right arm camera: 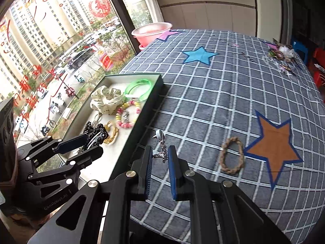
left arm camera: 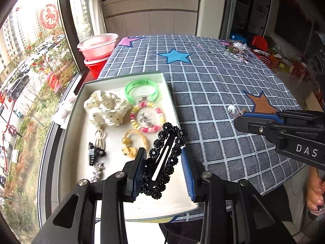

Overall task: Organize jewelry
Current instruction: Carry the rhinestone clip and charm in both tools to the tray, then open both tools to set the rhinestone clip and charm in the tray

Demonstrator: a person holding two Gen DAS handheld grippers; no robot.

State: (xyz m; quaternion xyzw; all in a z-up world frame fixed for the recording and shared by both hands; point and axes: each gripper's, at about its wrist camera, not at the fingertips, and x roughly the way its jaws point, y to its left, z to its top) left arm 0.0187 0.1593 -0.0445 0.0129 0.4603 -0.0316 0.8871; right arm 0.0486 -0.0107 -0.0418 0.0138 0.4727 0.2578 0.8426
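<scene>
Left tool (left arm camera: 164,162) stood apart around the black beaded hair clip (left arm camera: 165,158) over the white tray (left arm camera: 77,122); right tool (right arm camera: 160,156) pinched a dangling earring (right arm camera: 160,140) beside it. Best released low, clear of the beaded bracelet (left arm camera: 147,118).

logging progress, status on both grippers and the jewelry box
Left gripper open over box, black beaded hair clip between fingers. Right gripper pinching dangly earring. Braided bracelet loose on table. Path unobstructed.
</scene>
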